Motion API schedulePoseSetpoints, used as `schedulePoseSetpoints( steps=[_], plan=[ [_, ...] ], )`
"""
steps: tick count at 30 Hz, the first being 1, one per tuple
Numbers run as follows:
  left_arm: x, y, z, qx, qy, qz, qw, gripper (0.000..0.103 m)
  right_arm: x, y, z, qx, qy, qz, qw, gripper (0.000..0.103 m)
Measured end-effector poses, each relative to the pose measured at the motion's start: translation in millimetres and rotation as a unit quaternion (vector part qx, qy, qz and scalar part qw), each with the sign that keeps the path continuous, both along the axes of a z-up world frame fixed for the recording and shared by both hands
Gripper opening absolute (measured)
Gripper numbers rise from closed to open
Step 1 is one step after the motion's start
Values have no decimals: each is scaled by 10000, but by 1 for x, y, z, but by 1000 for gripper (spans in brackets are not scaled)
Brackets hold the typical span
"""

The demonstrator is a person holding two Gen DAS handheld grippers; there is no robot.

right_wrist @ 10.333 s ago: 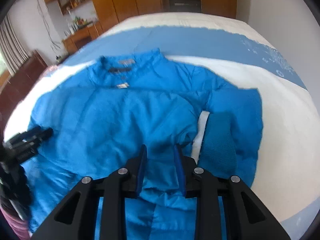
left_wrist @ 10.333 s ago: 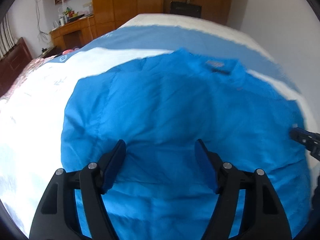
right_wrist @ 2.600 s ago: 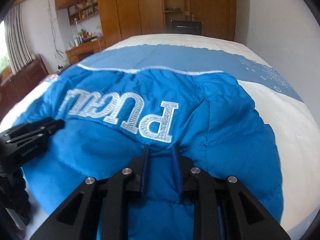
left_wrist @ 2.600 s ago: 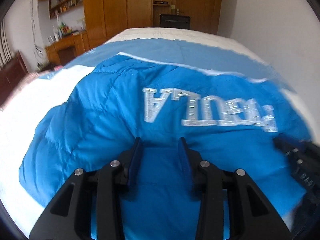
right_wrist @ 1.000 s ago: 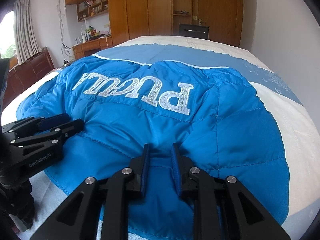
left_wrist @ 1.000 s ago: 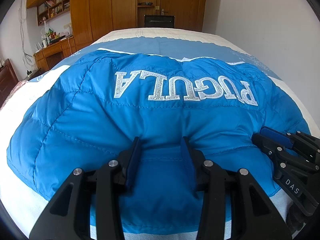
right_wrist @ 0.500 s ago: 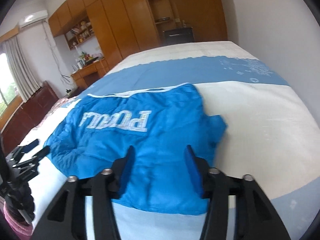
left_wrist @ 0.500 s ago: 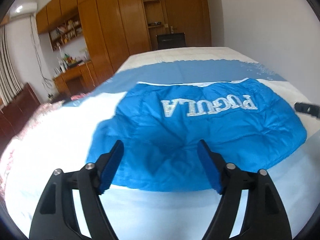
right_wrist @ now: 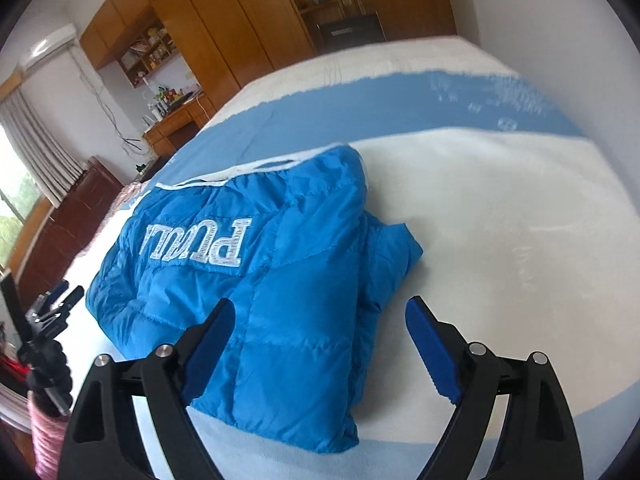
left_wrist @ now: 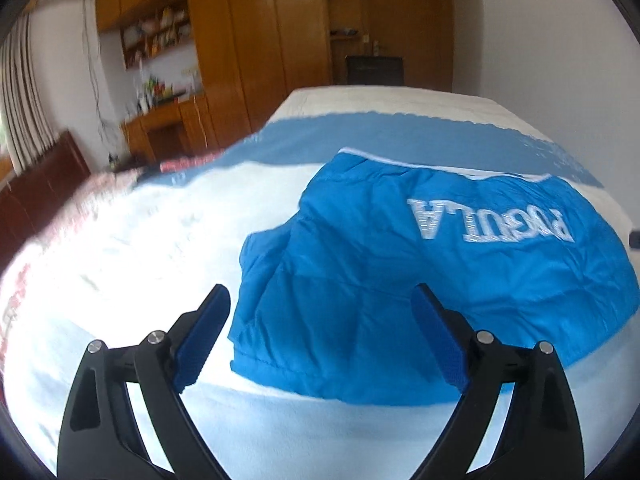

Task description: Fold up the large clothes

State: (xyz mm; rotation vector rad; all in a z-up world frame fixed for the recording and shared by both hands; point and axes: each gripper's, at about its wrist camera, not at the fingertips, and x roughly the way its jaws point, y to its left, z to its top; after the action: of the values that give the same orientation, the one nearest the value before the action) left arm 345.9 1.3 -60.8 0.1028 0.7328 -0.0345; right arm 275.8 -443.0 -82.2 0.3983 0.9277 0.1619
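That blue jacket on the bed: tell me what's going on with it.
A person with a gripper in each hand is folding the blue puffer jacket, which lies in a compact bundle on the bed, white lettering facing up. The left gripper and the right gripper are both above its near edge, jaws opening, pads clear of the fabric. Neither holds anything.

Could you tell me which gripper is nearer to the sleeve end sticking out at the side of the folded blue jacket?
Right. The right gripper hovers just short of the sleeve end, with open jaws. The left gripper is at the jacket's opposite side, also open.
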Motion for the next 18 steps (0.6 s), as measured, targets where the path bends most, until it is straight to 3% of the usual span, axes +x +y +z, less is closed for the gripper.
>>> schedulePoseSetpoints(
  steps=[6,12,18],
  plan=[
    [38,22,-23,-636,645,-111,9958,91,20,-12,-23,352,363,138,9986,88],
    [67,48,-45,-1625,1118,-224,9801,92,34,-25,-45,959,669,306,9927,89],
    [78,45,-50,-1651,1251,-367,9776,96,43,-30,-57,1284,747,453,9879,92]
  ],
)
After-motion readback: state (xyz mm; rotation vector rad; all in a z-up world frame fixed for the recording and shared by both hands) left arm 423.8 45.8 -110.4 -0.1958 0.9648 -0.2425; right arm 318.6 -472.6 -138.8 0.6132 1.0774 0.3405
